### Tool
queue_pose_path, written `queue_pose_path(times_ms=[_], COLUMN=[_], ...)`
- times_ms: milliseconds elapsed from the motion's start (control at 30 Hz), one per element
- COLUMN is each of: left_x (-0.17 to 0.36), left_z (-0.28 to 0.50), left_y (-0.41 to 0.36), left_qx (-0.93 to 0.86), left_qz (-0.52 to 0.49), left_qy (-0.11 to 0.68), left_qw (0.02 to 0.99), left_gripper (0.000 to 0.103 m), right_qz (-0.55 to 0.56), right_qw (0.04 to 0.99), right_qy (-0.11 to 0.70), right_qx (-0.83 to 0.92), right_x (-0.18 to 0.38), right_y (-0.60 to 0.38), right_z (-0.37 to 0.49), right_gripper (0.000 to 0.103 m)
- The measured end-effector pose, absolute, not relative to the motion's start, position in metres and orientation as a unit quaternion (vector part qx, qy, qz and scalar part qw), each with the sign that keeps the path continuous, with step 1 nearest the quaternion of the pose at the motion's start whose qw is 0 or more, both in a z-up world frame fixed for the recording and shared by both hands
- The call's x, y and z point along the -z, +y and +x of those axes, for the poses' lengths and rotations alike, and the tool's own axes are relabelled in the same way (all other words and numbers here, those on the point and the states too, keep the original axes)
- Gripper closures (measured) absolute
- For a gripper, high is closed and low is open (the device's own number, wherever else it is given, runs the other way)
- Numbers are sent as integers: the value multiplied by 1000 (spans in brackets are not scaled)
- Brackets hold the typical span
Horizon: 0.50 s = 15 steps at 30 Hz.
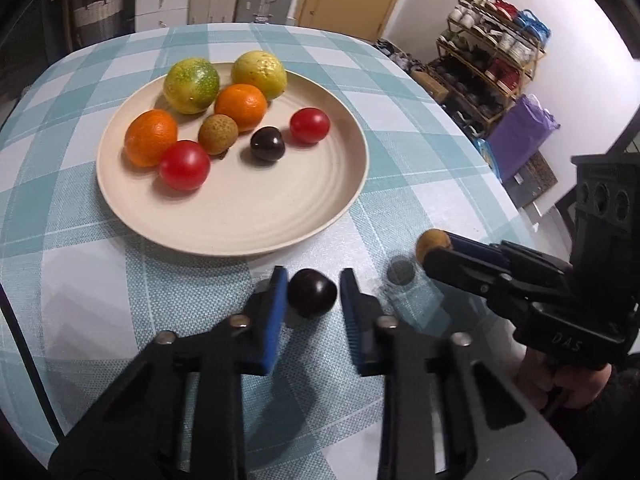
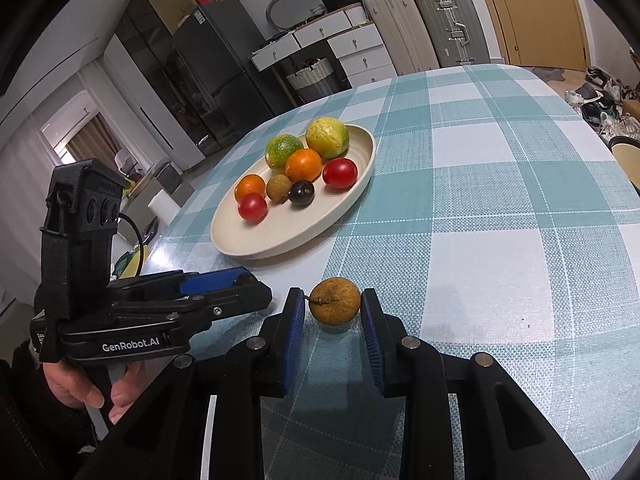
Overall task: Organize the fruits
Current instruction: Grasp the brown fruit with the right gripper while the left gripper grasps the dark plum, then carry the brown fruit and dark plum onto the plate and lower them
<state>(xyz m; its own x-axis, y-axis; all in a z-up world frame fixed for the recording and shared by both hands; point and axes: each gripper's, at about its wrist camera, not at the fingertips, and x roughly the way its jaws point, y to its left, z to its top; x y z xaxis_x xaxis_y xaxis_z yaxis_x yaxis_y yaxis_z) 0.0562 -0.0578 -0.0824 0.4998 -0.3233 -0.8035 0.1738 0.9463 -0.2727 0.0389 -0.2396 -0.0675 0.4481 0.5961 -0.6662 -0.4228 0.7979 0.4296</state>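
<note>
Tools [image 1: 313, 294] [image 2: 331, 308]: two; plated fruits [image 1: 224, 116]: seven.

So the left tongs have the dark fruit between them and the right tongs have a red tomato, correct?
Not quite: the right tongs bracket a brown longan, not a tomato, as the right wrist view shows. The left tongs do have the dark fruit between them.

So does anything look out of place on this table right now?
Two fruits sit off the plate: a dark round fruit between the left hand-held gripper's open fingers, and a brown longan between the right hand-held gripper's.
</note>
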Motion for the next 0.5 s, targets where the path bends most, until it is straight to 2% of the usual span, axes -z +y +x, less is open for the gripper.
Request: queue_pose_path(times_ms=[500], left_x=[59], left_z=[43], left_y=[-43], left_qx=[175], left_qz=[-112], left_qy=[459], left_qw=[864], left_gripper=[81], right_qz=[91], right_qw=[844], right_qy=[430], right_qx=[-307], right_x=[63], right_y=[-230], right_z=[41], right_gripper=[73])
